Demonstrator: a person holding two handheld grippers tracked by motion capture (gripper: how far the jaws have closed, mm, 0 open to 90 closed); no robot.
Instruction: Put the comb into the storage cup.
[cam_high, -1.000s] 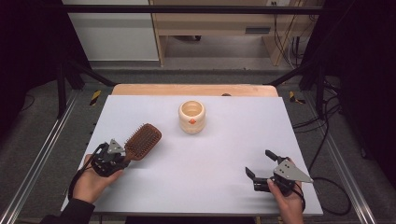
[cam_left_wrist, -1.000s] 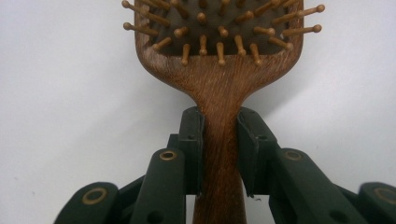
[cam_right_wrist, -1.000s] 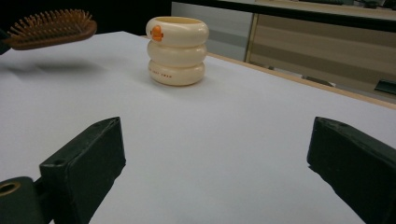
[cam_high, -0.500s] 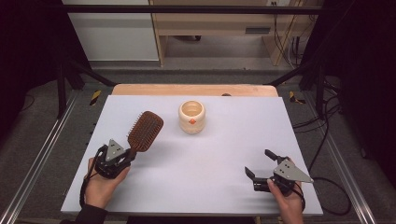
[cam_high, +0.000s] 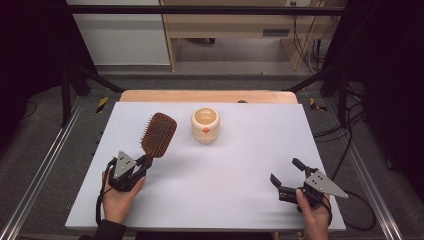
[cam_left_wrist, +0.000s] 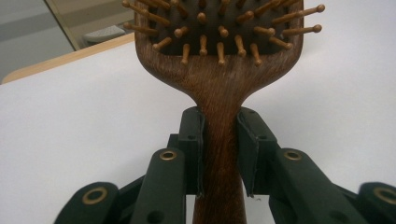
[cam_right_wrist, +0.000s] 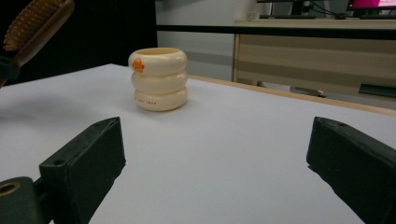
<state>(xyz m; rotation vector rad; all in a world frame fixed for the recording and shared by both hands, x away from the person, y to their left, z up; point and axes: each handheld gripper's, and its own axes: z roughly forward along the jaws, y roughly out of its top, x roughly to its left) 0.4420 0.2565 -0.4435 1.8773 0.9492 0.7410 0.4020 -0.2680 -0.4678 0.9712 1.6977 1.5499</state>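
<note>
Two grippers logged. Left gripper (cam_high: 141, 164): jaws clamped on handle of wooden hairbrush (cam_high: 158, 134), brush lifted off white table (cam_high: 240, 200), bristles up, left of cream cup (cam_high: 205, 125). Right gripper (cam_high: 285, 176): jaws wide apart, empty, low over table near front right. Progress: brush picked up; destination unknown, possibly cup; placing not yet done.

No readable text is showing anywhere. The cream ringed cup (cam_right_wrist: 159, 79) is carrying a small orange mark near its rim and a short line of dark print on its lowest ring, but the letters are appearing too small and blurred to make out. In the high view the same cup (cam_high: 205, 124) is showing just the orange spot.
</note>
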